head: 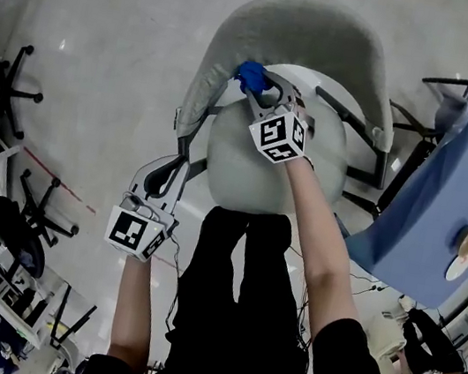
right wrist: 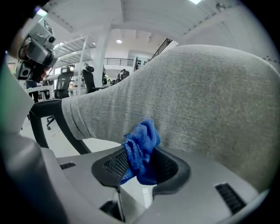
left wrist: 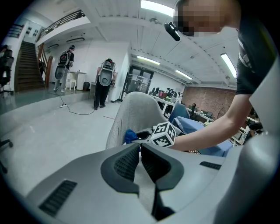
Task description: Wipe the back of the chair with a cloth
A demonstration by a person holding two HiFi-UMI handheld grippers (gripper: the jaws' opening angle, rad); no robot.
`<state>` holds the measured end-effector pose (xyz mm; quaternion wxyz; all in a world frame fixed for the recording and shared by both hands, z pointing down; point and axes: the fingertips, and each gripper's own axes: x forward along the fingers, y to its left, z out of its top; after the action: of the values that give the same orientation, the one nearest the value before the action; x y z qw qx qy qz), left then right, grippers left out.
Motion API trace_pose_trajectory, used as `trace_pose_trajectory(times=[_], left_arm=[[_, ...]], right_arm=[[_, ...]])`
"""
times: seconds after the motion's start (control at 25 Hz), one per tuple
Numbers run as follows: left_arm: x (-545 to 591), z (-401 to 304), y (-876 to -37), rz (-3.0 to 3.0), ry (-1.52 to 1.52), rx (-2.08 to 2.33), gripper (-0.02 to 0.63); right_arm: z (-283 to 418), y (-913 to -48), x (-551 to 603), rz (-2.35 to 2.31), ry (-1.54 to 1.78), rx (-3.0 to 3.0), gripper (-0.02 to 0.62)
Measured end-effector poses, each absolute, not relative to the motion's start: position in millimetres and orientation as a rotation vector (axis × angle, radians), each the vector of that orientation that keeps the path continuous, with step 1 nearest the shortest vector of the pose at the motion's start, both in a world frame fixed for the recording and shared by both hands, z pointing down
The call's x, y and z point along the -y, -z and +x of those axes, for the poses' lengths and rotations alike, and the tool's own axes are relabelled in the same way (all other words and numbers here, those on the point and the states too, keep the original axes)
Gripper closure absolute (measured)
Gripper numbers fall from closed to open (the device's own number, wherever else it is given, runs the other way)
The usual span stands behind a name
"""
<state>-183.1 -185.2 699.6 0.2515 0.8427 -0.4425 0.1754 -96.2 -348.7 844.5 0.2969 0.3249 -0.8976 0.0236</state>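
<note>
The blue cloth [right wrist: 141, 151] is pinched between the jaws of the right gripper [head: 257, 92] and appears held against the grey backrest [head: 290, 21], upper centre of the head view, for wiping contact. The right arm [head: 316, 232] is extended forward. The left gripper [head: 173, 166] is held back at lower left, its jaws pressed together on nothing.
</note>
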Motion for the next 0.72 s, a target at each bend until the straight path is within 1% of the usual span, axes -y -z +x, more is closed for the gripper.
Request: trace_pose_trajectory(times=[0.36,0.72], left_arm=[[190.5,-171.4,-699.9,2.31,-0.488,1.174,0.571],[192.2,-155.6,-698.2,2.329,-0.501,1.14,0.571]], right_arm=[[-33.8,-852.3,371.2,1.016,-0.124,2.305,0.425],[16.8,-844.9,379.9,1.216,-0.262,2.269,0.425]])
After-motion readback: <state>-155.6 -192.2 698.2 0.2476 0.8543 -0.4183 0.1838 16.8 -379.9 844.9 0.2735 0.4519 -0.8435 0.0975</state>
